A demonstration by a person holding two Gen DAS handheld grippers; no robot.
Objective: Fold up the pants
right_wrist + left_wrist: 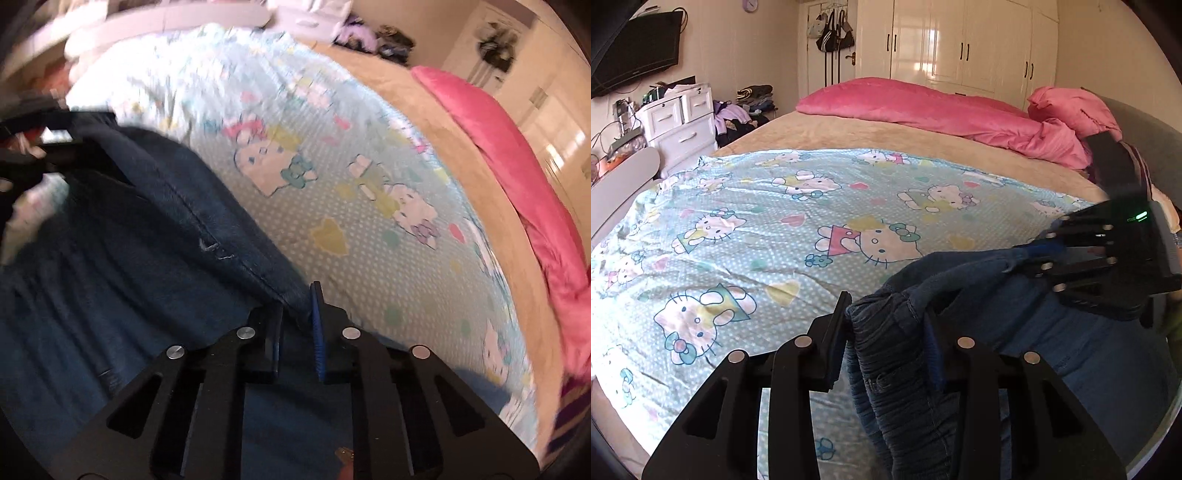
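Note:
Dark blue denim pants [979,332] hang between my two grippers above the bed. My left gripper [886,317] is shut on a bunched edge of the pants, which drape down in front of it. My right gripper [1045,251] shows at the right of the left wrist view, shut on another part of the same edge. In the right wrist view, which is blurred, my right gripper [297,310] pinches the pants [147,240] at a seam, and the left gripper [33,147] holds the far end at the upper left.
A light blue cartoon-cat sheet [775,229] covers the near part of the bed, over a beige blanket [886,136]. A pink duvet [923,107] and pillow [1071,107] lie at the far side. White drawers [679,122] stand left, wardrobes [960,44] behind.

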